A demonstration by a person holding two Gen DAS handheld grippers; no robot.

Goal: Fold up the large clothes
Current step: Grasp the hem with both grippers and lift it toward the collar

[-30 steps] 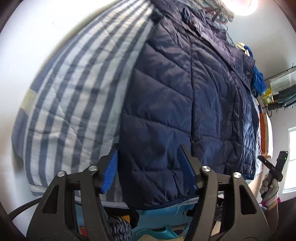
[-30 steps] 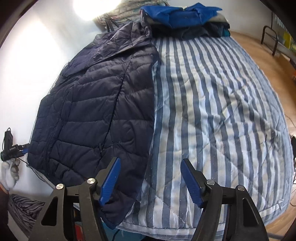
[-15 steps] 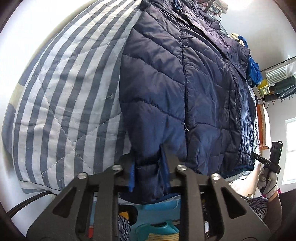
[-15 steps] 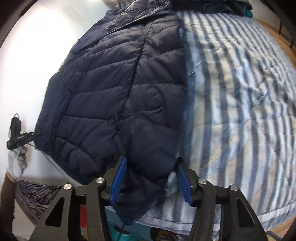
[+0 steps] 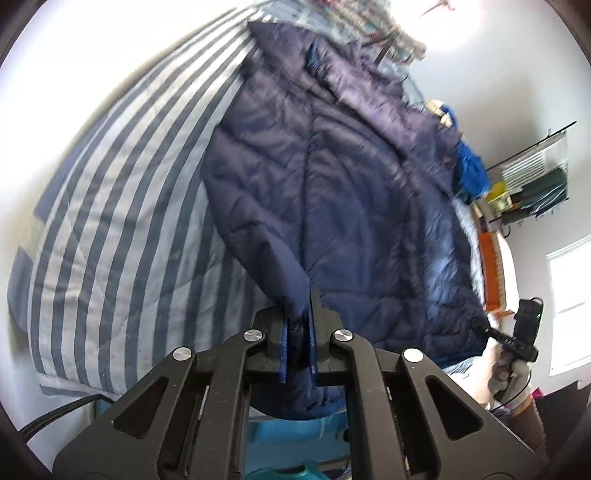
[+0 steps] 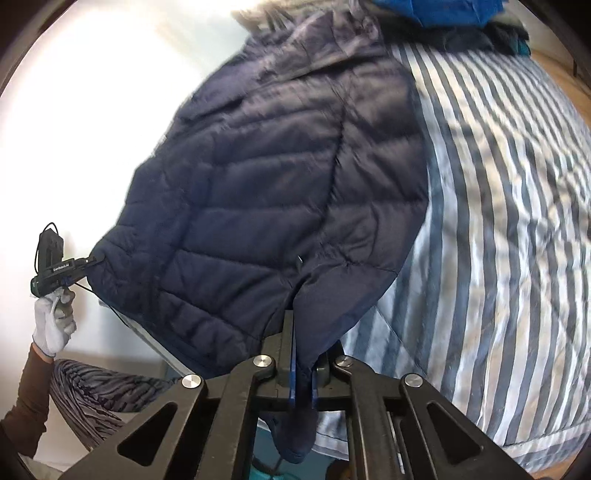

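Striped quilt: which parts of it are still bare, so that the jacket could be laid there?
In the right wrist view the striped quilt is bare from the navy jacket to the bed's edge. In the left wrist view a second bare strip borders the jacket's other side. The head end is crowded with folded clothes.

The navy jacket is quilted puffer cloth with a faint sheen; the striped bedspread is matt stitched cotton-like cloth; each claw is matt black plastic with blue pads and shiny metal screws.
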